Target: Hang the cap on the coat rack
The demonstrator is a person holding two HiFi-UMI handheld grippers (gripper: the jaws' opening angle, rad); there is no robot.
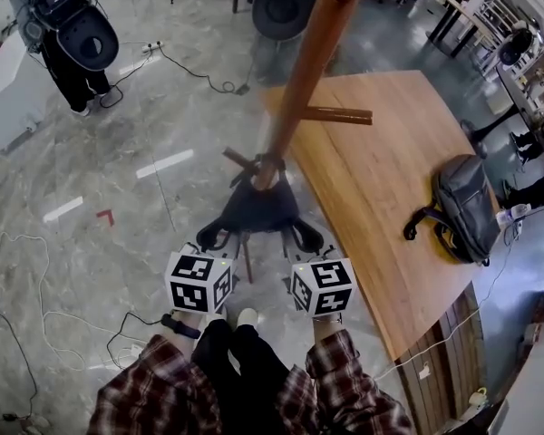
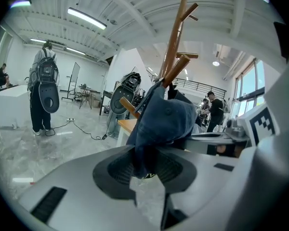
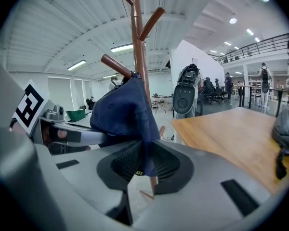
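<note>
A dark navy cap [image 1: 257, 208] is stretched between my two grippers, right against the brown wooden coat rack [image 1: 308, 53]. My left gripper [image 1: 216, 236] is shut on the cap's left edge and my right gripper [image 1: 306, 239] is shut on its right edge. In the left gripper view the cap [image 2: 166, 119] hangs down between the jaws of the left gripper [image 2: 143, 165], its crown touching a low peg of the rack [image 2: 176, 37]. The right gripper view shows the right gripper [image 3: 145, 162] pinching the cap [image 3: 120, 112] beside the rack [image 3: 138, 37]. Whether the cap rests on a peg is unclear.
A wooden table [image 1: 381, 188] stands to the right of the rack, with a grey backpack [image 1: 462, 207] on it. A person carrying black gear [image 1: 68, 25] stands at the far left. Cables [image 1: 186, 66] trail over the marble floor.
</note>
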